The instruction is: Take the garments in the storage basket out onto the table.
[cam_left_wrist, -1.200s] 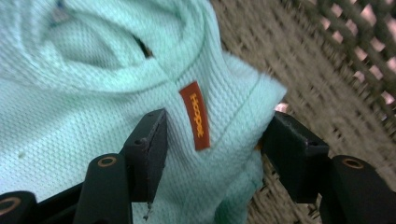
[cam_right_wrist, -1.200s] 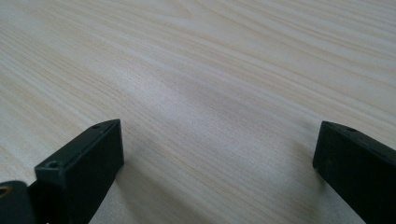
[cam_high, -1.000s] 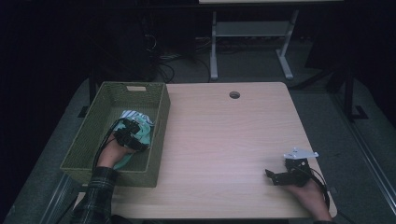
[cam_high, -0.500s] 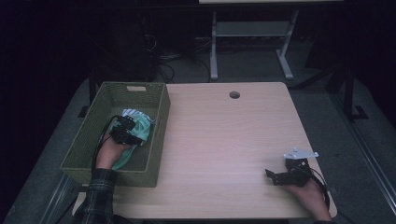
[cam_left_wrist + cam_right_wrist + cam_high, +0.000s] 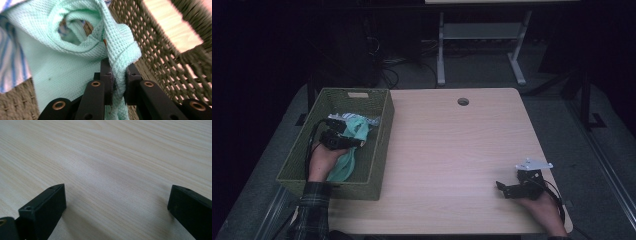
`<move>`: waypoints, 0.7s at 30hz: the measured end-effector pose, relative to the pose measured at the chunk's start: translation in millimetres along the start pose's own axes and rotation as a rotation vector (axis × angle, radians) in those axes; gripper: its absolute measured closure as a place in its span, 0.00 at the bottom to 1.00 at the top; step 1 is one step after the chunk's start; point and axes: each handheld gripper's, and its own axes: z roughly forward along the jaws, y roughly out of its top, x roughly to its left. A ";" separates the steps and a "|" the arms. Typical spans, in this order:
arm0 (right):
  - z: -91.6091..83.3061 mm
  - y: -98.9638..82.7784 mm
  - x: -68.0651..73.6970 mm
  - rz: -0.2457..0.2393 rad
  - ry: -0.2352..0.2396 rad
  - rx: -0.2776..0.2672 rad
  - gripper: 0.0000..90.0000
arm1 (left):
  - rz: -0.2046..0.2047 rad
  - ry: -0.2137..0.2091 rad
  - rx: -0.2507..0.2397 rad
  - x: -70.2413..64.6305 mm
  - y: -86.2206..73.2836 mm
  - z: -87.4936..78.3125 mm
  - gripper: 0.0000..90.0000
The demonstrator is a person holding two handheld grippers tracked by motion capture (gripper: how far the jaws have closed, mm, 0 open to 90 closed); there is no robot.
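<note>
A mint-green knit cloth [image 5: 75,50] lies in the green woven basket [image 5: 302,165] at the table's left. My left gripper [image 5: 119,75] has just closed its jaws and is shut on a rolled fold of that cloth, which hangs up out of the pile; from above the left gripper [image 5: 354,141] sits inside the basket over the mint cloth [image 5: 343,165]. A blue-and-white striped cloth [image 5: 11,65] lies beside it. My right gripper [image 5: 500,187] rests on the table near the front right corner, and the right gripper [image 5: 116,202] stands open over bare wood.
The basket's woven wall [image 5: 160,57] rises close on the right of the left gripper. The wooden table [image 5: 452,150] has a round cable hole [image 5: 463,101] at its far edge. A white desk frame [image 5: 482,40] stands on the dark floor behind.
My left gripper has closed on the mint cloth and risen a little, pulling the fold up from the pile. The right hand has stayed still.
</note>
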 end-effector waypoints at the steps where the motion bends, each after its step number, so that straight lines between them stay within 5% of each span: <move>1: 0.0 0.0 0.1 0.000 0.000 0.000 0.01 | -0.010 -0.004 -0.019 0.7 -0.1 -2.8 0.89; 11: 0.0 0.0 0.1 0.001 0.000 0.000 0.01 | -0.040 -0.070 -0.157 2.9 2.8 -27.7 0.89; 21: 0.0 0.0 0.1 0.001 0.000 0.000 0.01 | -0.026 -0.084 -0.245 -5.2 10.3 -46.3 0.89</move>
